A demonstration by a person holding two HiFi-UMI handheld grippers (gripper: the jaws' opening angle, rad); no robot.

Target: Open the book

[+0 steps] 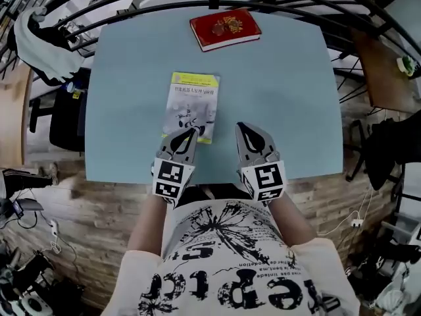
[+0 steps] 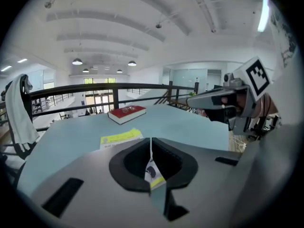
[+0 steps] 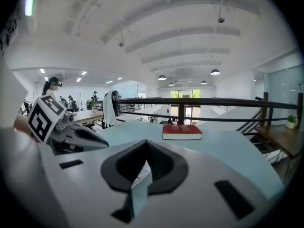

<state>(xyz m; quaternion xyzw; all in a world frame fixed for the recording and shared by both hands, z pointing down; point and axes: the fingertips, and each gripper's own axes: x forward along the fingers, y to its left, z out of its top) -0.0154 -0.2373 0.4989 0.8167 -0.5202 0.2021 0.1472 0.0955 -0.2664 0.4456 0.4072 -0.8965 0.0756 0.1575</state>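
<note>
Two clenched, empty grippers: left gripper point(image 1: 186, 134) over near end of the thin book point(image 1: 193, 103), right gripper point(image 1: 246, 129) just right, probably staged to pry the cover.

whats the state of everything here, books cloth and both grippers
yellow book: closed, flat on the table, cover up
red book: closed, flat near the table's far edge
left gripper: jaws shut, empty, tip over the yellow book's near end
right gripper: jaws shut, empty, beside the yellow book
white cloth: hanging draped, off the table's left side
</note>
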